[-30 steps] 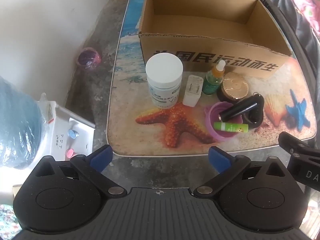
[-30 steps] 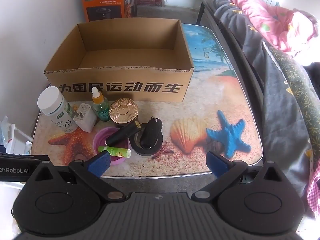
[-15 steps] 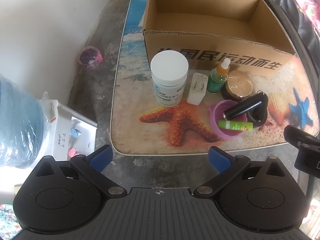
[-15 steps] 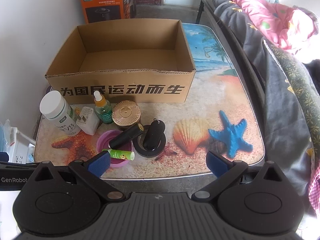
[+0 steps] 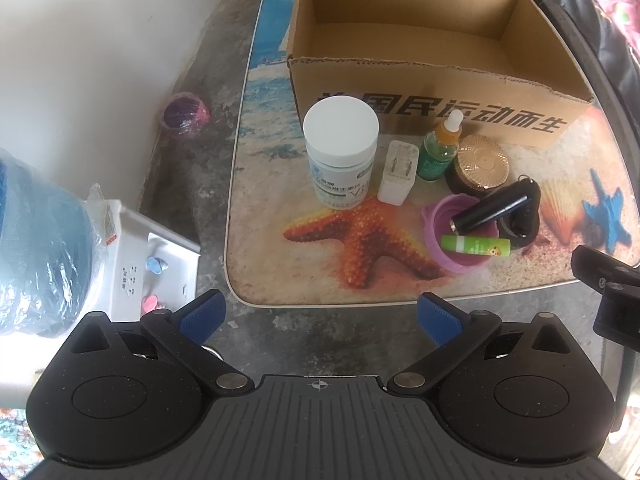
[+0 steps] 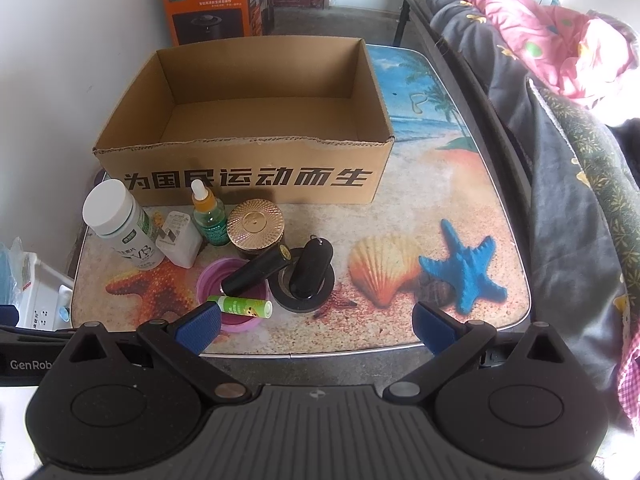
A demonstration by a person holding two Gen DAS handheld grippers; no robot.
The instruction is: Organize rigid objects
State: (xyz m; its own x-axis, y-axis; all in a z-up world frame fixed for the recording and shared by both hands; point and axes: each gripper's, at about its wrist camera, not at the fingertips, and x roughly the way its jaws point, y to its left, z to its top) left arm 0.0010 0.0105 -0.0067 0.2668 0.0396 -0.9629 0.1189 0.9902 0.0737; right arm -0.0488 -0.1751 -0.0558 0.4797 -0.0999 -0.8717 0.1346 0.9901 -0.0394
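An open cardboard box (image 5: 436, 80) (image 6: 256, 168) stands at the back of the beach-print table (image 5: 280, 184) (image 6: 460, 184). In front of it stand a white-lidded pill bottle (image 5: 340, 152) (image 6: 118, 224), a white charger (image 5: 398, 178) (image 6: 180, 238), a green dropper bottle (image 5: 438, 150) (image 6: 208, 216) and a gold-lidded jar (image 5: 482, 168) (image 6: 256, 224). A black tube (image 5: 490, 210) (image 6: 256, 270) and a green tube (image 5: 476, 246) (image 6: 240, 306) lie on a purple cup (image 5: 440, 232) (image 6: 210, 280). A black fob (image 6: 312, 268) rests on a black ring. My left gripper (image 5: 318, 316) and right gripper (image 6: 316, 326) are open and empty, before the table's near edge.
A water dispenser with a blue jug (image 5: 36, 256) stands on the floor at left, near a pink bowl (image 5: 186, 114). An orange appliance box (image 6: 212, 4) sits behind the table. A bed with bedding (image 6: 560, 92) runs along the right side.
Both grippers have moved forward toward the table, so the objects look larger. Nothing on the table has moved.
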